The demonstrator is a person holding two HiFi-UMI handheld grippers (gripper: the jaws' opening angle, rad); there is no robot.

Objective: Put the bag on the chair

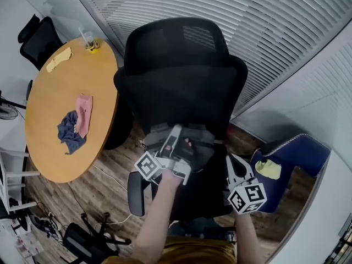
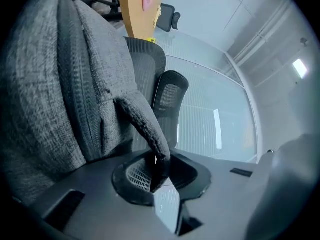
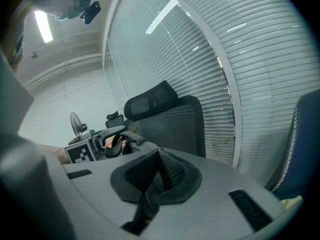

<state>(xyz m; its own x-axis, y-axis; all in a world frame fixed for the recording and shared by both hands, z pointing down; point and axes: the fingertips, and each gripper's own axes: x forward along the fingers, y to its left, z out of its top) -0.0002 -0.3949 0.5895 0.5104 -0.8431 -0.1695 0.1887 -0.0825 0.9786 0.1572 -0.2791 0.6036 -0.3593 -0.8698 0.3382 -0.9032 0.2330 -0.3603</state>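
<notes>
Bag: grey fabric, lies on the seat of the chair, up against the foot of the chair's backrest. Chair: black, mesh back w/ headrest, stands centre of head view. L gripper is over the chair seat at the bag. Its jaws stand only a sliver apart, w/ the bag's strap nipped between the pads. Strap runs slack from the bag body down into the jaws. Bag body fills the L side of the left gripper view. R gripper sits off the chair's R front edge, apart from the bag, jaws pointing toward the backrest. Its pads are pressed together and nothing is between them. Round wood table stands L of the chair, edge near the chair's L side. On it are a pink cloth and a blue cloth, touching, and a yellow cloth at the far end. Blinds run behind the chair. Blue upholstered item stands R of the chair, type not clear.
</notes>
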